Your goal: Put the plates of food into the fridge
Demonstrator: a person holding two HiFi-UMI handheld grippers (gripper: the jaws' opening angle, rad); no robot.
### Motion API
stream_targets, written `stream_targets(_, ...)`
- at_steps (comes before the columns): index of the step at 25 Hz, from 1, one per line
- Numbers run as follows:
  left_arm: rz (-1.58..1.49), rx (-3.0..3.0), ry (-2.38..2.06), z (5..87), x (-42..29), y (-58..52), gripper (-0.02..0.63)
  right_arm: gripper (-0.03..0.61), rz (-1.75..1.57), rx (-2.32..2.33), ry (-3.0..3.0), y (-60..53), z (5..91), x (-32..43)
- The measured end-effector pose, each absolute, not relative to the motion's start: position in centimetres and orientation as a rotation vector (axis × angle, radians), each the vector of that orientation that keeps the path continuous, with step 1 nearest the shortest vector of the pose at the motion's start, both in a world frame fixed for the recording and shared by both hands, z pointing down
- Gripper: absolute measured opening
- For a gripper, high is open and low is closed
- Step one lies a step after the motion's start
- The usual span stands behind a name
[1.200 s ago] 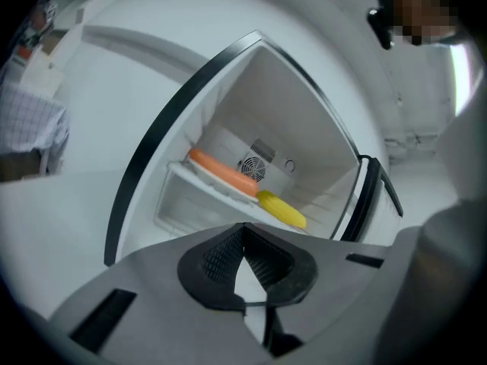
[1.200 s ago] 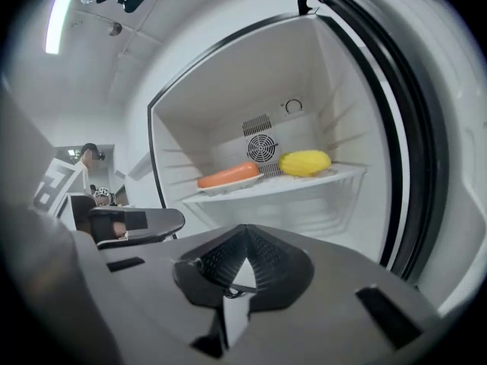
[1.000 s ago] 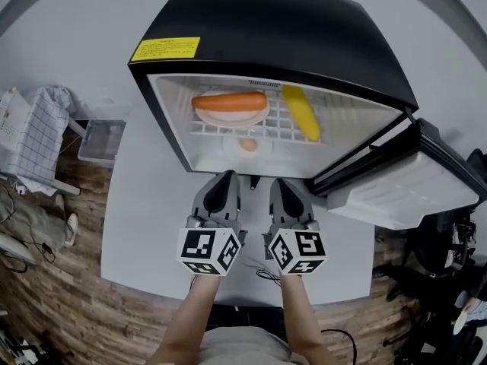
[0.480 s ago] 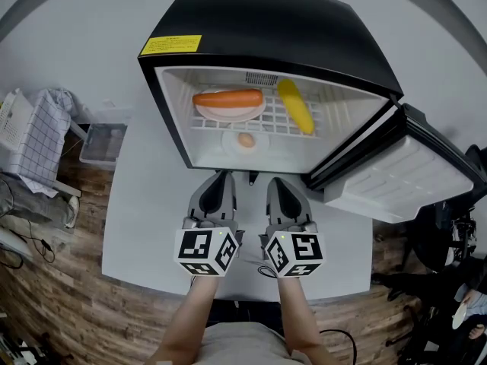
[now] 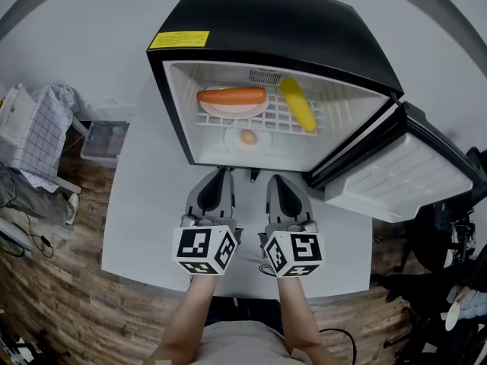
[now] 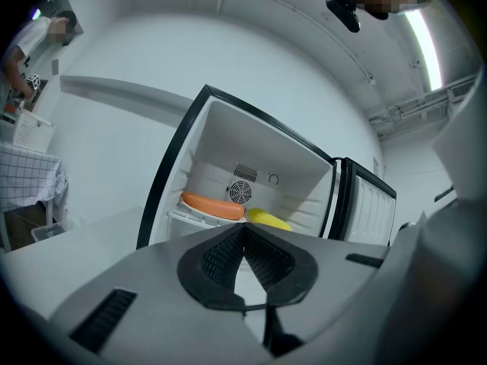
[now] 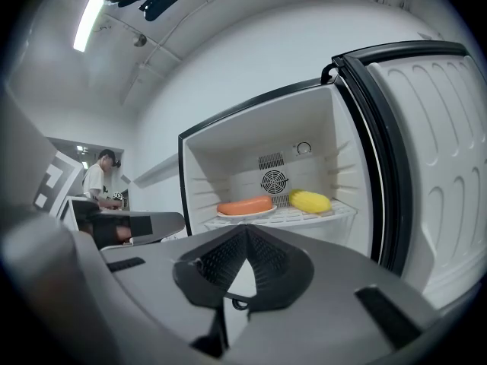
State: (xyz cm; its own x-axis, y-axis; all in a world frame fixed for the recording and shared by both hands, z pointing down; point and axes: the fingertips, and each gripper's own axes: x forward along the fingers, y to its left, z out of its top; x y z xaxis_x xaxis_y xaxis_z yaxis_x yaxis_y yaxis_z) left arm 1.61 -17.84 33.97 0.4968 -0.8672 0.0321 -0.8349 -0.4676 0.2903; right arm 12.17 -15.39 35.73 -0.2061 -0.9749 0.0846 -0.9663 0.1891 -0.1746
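Note:
The black mini fridge [image 5: 281,21] stands open on the white table [image 5: 144,204], its door [image 5: 411,177] swung to the right. On its wire shelf lie a plate with an orange sausage [image 5: 232,96] and a yellow corn cob [image 5: 298,103]; a plate with an egg [image 5: 248,137] sits below. The sausage [image 6: 211,204] [image 7: 245,204] and corn [image 6: 268,219] [image 7: 310,201] show in both gripper views. My left gripper [image 5: 219,179] [image 6: 243,230] and right gripper [image 5: 275,181] [image 7: 245,234] hover side by side just before the fridge, both shut and empty.
A clear plastic box [image 5: 103,139] and a white crate with checked cloth [image 5: 30,131] stand left of the table. A black cable [image 5: 266,274] lies on the table near me. A person [image 7: 99,182] stands far off at the left in the right gripper view.
The view has shifted slightly, so the fridge interior shows more fully. Both grippers stay shut and in nearly the same place before the fridge.

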Motion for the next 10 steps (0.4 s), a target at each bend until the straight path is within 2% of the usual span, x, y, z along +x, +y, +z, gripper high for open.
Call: stream_targets(10,-0.175,2.462,-1.426,34.11,1.91,-17.69,0.008,0.012,-0.3,-1.937,2.382,-15.44,35.42,12.09)
